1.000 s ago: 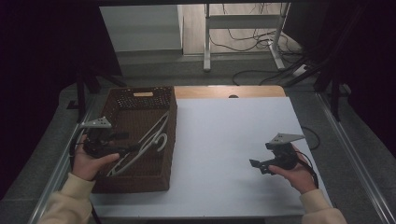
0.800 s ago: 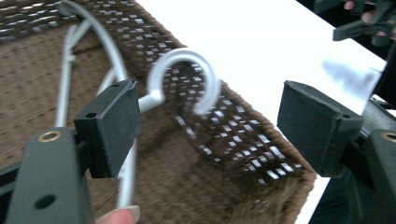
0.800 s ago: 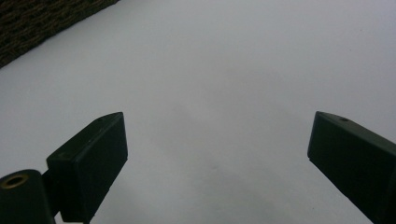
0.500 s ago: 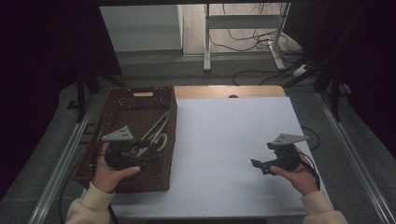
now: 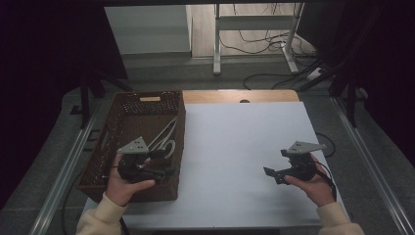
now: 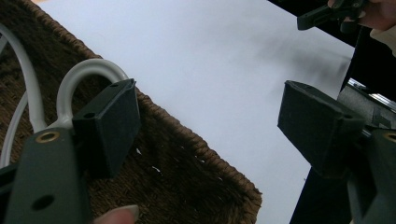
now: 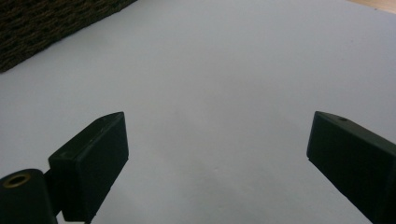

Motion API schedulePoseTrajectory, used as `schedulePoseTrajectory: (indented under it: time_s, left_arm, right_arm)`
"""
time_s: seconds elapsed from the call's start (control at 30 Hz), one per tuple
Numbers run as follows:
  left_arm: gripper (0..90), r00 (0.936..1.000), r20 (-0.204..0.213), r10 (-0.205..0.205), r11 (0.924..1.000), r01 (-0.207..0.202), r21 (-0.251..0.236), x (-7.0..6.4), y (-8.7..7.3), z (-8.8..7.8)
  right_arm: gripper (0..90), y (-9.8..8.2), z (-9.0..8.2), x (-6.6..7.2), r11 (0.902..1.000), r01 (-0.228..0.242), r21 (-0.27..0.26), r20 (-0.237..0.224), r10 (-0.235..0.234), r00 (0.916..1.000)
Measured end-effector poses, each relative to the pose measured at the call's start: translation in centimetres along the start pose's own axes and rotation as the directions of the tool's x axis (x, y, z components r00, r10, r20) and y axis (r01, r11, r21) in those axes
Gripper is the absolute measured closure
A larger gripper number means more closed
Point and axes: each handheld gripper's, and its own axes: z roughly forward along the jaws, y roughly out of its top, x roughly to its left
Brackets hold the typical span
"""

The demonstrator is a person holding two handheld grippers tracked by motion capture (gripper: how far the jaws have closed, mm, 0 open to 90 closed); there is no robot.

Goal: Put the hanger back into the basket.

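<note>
White sheeting covers most of the counter (image 5: 235, 147), with a strip of bare wood showing along its far edge. Beyond that edge lie a grey floor, a metal stand and loose cables; both sides of the room fall away into darkness.

On the counter's left side sits a dark woven basket (image 5: 105, 147), long and open-topped, its right wall running beside the white area. Inside it lie pale tongs (image 5: 166, 137), slanted along the right wall, with a rounded loop at the near end. What else lies in the basket's dim bottom is hard to make out.

The left tool (image 5: 166, 172) hovers over the basket's near right corner, its jaws spread wide and holding nothing. In the left gripper view the tool (image 6: 210, 126) straddles the woven rim (image 6: 196, 140): one jaw sits just beside the loop of the tongs (image 6: 88, 70), the other hangs over the white sheet. The rim stands between the jaws and the open counter.

The right tool (image 5: 270, 172) is held well apart, low over the right half of the counter, pointing toward the basket. In the right gripper view its jaws (image 7: 217, 154) stand wide apart around nothing, bare white surface beneath and the basket wall (image 7: 51, 25) far off at the upper left.

Between basket and right tool the white surface lies bare.
</note>
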Motion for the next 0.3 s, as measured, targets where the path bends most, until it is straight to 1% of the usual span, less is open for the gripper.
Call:
schedulePoseTrajectory:
  time_s: [0.2, 0.3]
  left_arm:
    - [20.6, 0.9999, 0.011, 0.003, 1.0, -0.003, 0.006, 0.02, 0.17, 0.14]
    - [20.6, 0.9999, 0.01, 0.0, 1.0, 0.0, 0.0, -0.06, 0.3, 0.1]
  right_arm:
    - [5.7, -0.34, 0.0, -0.42, 0.9998, -0.018, -0.012, 0.007, 0.018, 0.9998]
    - [5.7, -0.41, 0.09, -0.5, 0.9995, -0.025, -0.02, 0.014, 0.025, 0.9996]
